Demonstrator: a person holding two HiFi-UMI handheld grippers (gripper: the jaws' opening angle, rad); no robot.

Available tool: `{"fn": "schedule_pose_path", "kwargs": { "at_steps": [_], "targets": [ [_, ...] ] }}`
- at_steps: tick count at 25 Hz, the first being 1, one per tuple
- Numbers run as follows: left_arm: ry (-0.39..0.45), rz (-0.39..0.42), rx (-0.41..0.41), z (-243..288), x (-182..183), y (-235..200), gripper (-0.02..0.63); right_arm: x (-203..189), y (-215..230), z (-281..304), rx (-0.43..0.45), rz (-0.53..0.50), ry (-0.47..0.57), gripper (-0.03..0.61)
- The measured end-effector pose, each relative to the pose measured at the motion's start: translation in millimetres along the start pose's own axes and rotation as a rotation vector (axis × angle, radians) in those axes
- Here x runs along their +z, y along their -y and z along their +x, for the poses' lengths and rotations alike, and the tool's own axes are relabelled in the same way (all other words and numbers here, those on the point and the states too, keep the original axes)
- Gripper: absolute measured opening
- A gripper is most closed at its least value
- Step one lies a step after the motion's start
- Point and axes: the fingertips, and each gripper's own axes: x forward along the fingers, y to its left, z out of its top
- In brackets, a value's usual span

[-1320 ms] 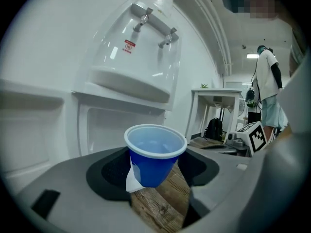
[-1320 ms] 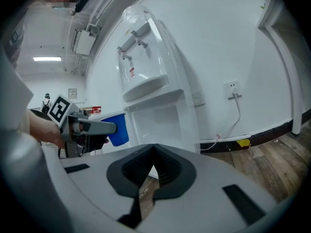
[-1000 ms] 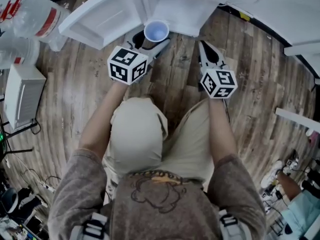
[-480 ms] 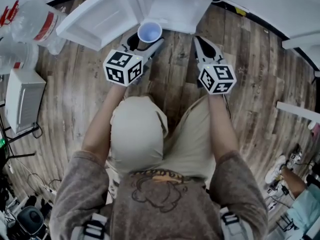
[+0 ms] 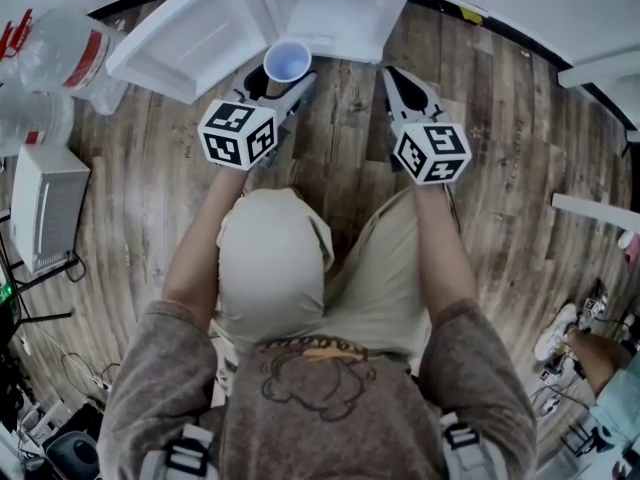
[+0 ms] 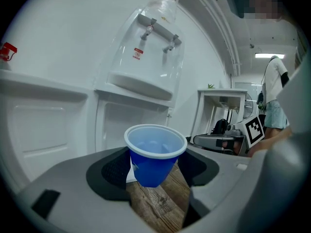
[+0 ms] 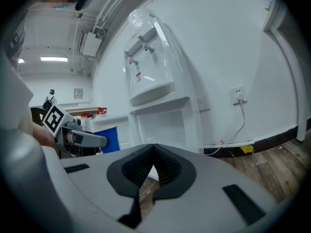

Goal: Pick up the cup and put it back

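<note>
cup (image 6: 153, 166) unmoved — upright, mouth up

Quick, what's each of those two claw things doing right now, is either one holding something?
Left gripper: jaws closed on the blue cup.
Right gripper: jaws closed together, nothing in them.

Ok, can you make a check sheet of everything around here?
Surface: wooden plank floor.
Job's things: blue cup, upright, held off the floor.
Clutter: water bottles and a white box at the left.
Grippers: left gripper shut on the cup; right gripper shut, empty.
Cables: white cable from a wall socket; dark cables on the floor.
Surroundings: white water dispenser, lower door open; another person nearby.
</note>
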Motion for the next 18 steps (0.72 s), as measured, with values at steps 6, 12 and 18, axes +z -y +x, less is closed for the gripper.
{"fn": "schedule_pose_path", "kwargs": {
  "at_steps": [6,12,18],
  "targets": [
    [-0.016,-0.002,-0.007,7,-8,5,0.301,-2,4,0,0.004,-0.005,-0.008,0.003],
    [-0.031,0.006,-0.009,16,-17,5,0.301,-3,6,-3,0.000,0.013,-0.003,0.003],
    [-0.012,0.025,0.003,30,-8,-3,0.302,-1,10,-10,-0.009,0.029,0.003,0.003]
  ]
}}
